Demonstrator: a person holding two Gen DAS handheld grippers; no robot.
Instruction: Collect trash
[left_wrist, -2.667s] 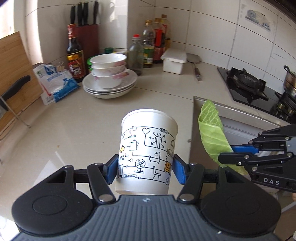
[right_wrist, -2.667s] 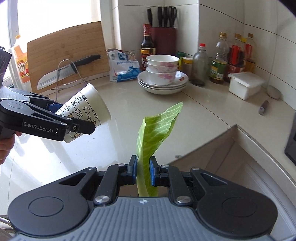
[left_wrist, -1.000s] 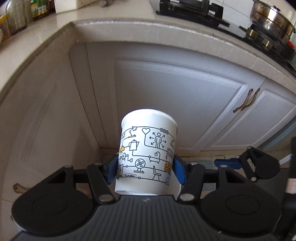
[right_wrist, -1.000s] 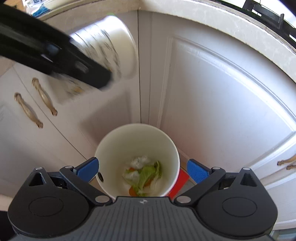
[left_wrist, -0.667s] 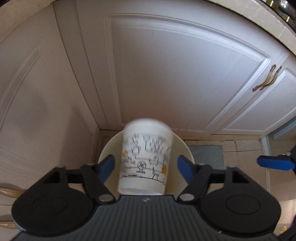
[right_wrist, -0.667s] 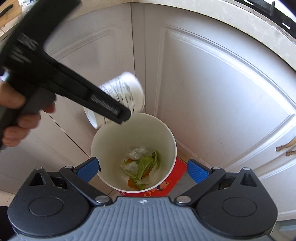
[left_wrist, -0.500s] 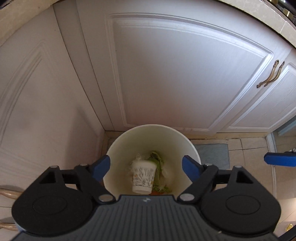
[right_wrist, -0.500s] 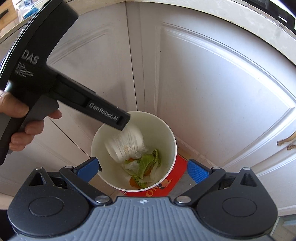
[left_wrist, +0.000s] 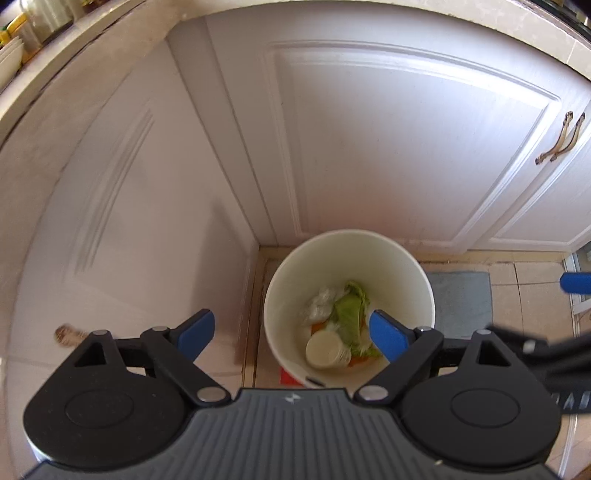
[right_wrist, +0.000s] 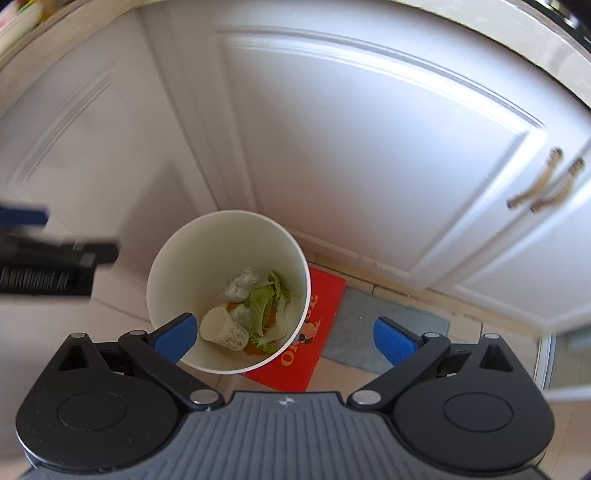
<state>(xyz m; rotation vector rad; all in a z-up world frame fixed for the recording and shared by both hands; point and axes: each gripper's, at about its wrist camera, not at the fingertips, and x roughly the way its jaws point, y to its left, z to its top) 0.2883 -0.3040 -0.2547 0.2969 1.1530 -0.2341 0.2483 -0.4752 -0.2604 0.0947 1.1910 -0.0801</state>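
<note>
white cabinet doors (left_wrist: 388, 147) back the bin (left_wrist: 413, 266), where the cup (left_wrist: 327, 349) lies below both tools (spread wide, empty).

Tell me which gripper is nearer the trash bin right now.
Hard to call; neither is clearly nearer. The left gripper and the right gripper both hang open above the trash bin, each centred slightly off its rim.

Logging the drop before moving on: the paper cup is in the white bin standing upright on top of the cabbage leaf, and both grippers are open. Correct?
Not quite. In the right wrist view the paper cup lies on its side in the white bin, beside the cabbage leaf, not upright on top of it. Both the left gripper and right gripper are open.
</note>
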